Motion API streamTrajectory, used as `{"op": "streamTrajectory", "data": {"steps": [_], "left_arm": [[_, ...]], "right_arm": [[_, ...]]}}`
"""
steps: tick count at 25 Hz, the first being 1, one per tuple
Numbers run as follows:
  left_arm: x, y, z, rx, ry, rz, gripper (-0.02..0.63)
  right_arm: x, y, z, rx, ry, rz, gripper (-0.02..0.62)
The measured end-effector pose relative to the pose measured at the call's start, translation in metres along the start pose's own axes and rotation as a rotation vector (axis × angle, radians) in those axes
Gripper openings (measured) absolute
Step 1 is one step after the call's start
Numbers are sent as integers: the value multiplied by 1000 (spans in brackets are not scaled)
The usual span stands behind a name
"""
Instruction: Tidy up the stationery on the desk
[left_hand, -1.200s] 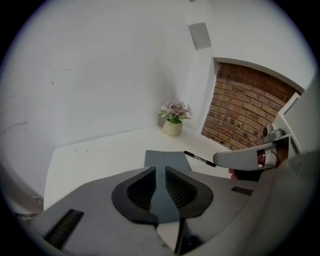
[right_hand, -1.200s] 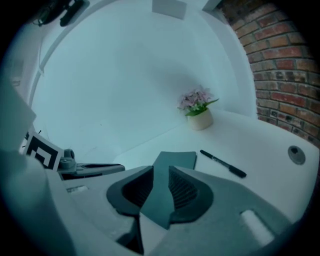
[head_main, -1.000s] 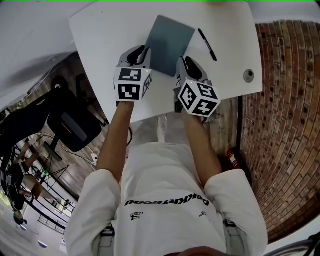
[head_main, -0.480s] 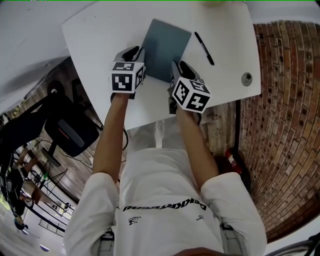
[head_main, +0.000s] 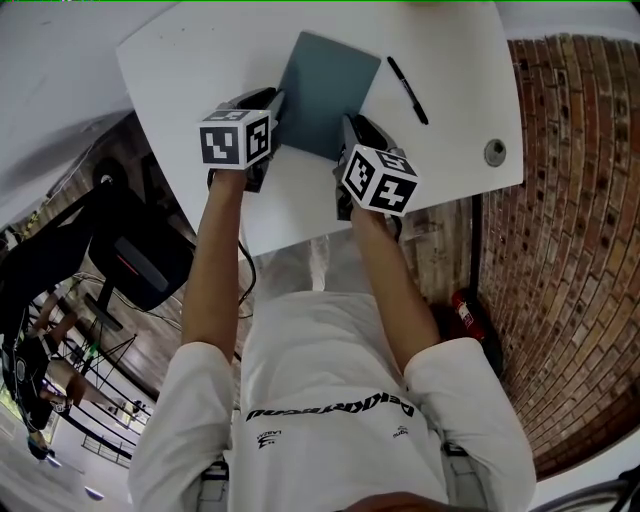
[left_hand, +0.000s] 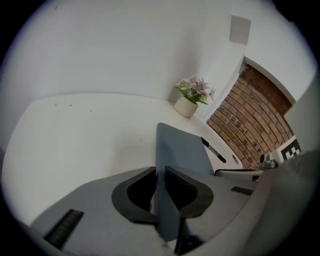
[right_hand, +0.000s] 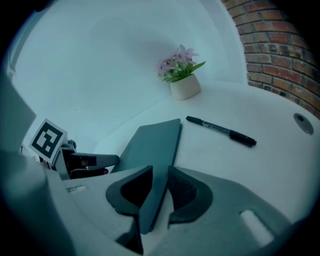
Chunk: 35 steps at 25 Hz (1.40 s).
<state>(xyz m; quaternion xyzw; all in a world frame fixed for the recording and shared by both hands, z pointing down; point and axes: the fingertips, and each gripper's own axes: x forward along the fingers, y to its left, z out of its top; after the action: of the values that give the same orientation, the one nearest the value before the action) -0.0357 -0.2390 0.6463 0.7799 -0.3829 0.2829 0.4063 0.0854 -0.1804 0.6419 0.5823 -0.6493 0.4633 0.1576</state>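
Head view shows you holding the grey-blue notebook (head_main: 325, 85) by its 2 near corners, left gripper (head_main: 270, 110) and right gripper (head_main: 350, 135) on 1 each, over the white surface (head_main: 190, 60). The pen (head_main: 407, 90) lies just beside its right edge. The gripper views add what that view hides: each pair of fingers (left_hand: 137, 192) is nearly closed, pinching only a thin strip of cover. Pull unevenly and 1 corner could slip free, or the swinging notebook could knock the pen. Only those views show the flower pot (right_hand: 184, 86) at the far end.
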Motion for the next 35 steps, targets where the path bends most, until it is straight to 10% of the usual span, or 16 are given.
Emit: {"op": "streamTrajectory", "data": {"steps": [35], "left_arm": [[-19,-26,-46,-51,13,69,55]], "right_arm": [[-4,-12,-4,-281,87,-21,83]]}}
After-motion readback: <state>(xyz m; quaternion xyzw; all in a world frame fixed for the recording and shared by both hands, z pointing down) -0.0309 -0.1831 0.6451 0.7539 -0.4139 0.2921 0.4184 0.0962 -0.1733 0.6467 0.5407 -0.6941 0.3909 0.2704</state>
